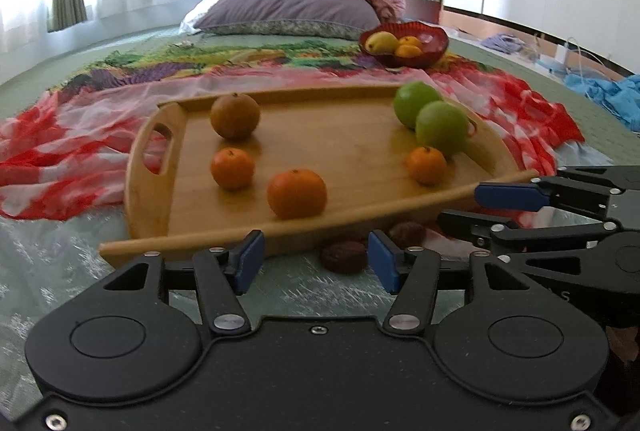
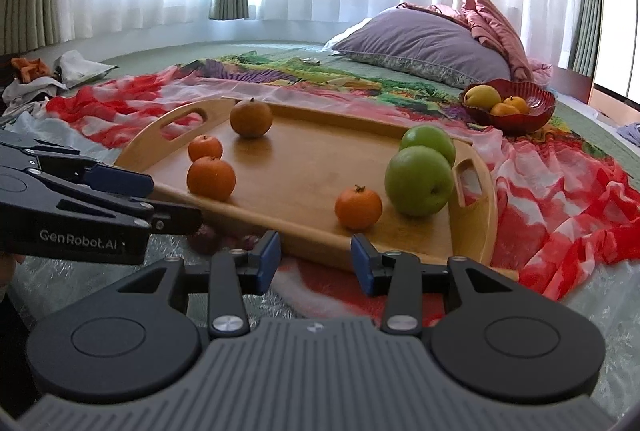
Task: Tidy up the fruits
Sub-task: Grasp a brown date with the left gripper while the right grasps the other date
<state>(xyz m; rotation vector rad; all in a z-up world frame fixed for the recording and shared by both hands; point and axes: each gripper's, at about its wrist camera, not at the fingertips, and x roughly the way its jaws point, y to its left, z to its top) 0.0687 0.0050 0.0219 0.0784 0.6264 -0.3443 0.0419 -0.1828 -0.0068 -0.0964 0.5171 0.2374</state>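
Note:
A wooden tray (image 1: 360,151) (image 2: 304,175) lies on the bed. On it lie three oranges (image 1: 296,193) (image 2: 358,207), a brownish round fruit (image 1: 235,116) (image 2: 251,117) and two green apples (image 1: 441,127) (image 2: 418,180). Two dark fruits (image 1: 344,256) lie on the bed in front of the tray. A red bowl (image 1: 434,47) (image 2: 540,107) holds a yellow fruit and small oranges. My left gripper (image 1: 316,261) is open and empty before the tray's near rim. My right gripper (image 2: 316,263) is open and empty beside it.
A red-and-white cloth (image 1: 60,159) (image 2: 560,191) lies under the tray. A purple pillow (image 1: 292,7) (image 2: 424,43) is at the far end. Blue fabric (image 1: 608,95) lies at the right; clothes (image 2: 40,75) lie at the left.

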